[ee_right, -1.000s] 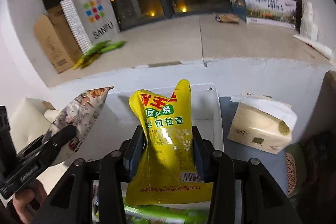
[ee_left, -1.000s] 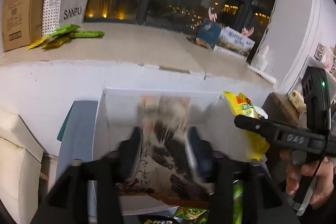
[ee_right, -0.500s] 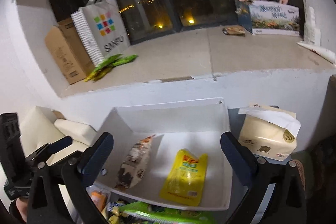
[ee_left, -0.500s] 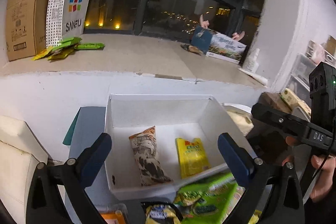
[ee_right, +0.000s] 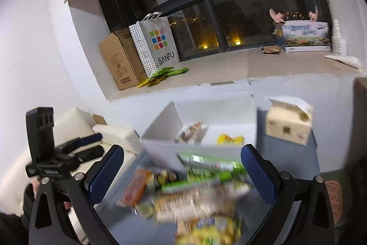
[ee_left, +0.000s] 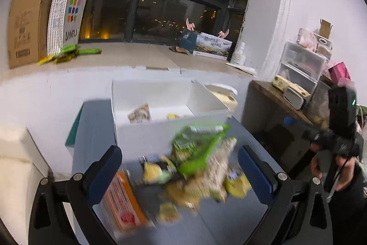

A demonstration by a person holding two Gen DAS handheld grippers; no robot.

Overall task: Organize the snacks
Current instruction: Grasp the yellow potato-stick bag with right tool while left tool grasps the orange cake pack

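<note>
A white box [ee_left: 169, 130] [ee_right: 160, 148] stands on the grey table and holds a brown patterned snack bag [ee_left: 139, 113] [ee_right: 190, 132] and a yellow snack bag [ee_left: 173, 116] [ee_right: 229, 139]. A blurred pile of loose snacks lies in front of it: green packs [ee_left: 197, 146] [ee_right: 206, 167], an orange pack [ee_left: 121, 201] [ee_right: 135, 187], yellow packs [ee_left: 236, 185]. My left gripper [ee_left: 180, 173] is open and empty above the pile. My right gripper [ee_right: 181, 172] is open and empty above the pile; it also shows in the left wrist view [ee_left: 339, 144].
A tissue box [ee_right: 289, 125] sits right of the white box. A window ledge behind holds a cardboard box [ee_left: 25, 22], a SANFU bag [ee_right: 158, 43] and green packets [ee_left: 68, 53]. A cream cushion [ee_right: 110, 137] lies left; a side table with drawers [ee_left: 300, 68] stands right.
Both grippers released their bags, the brown one and the yellow one, into the white box, opened wide, and pulled back toward the loose snack pile in front.
</note>
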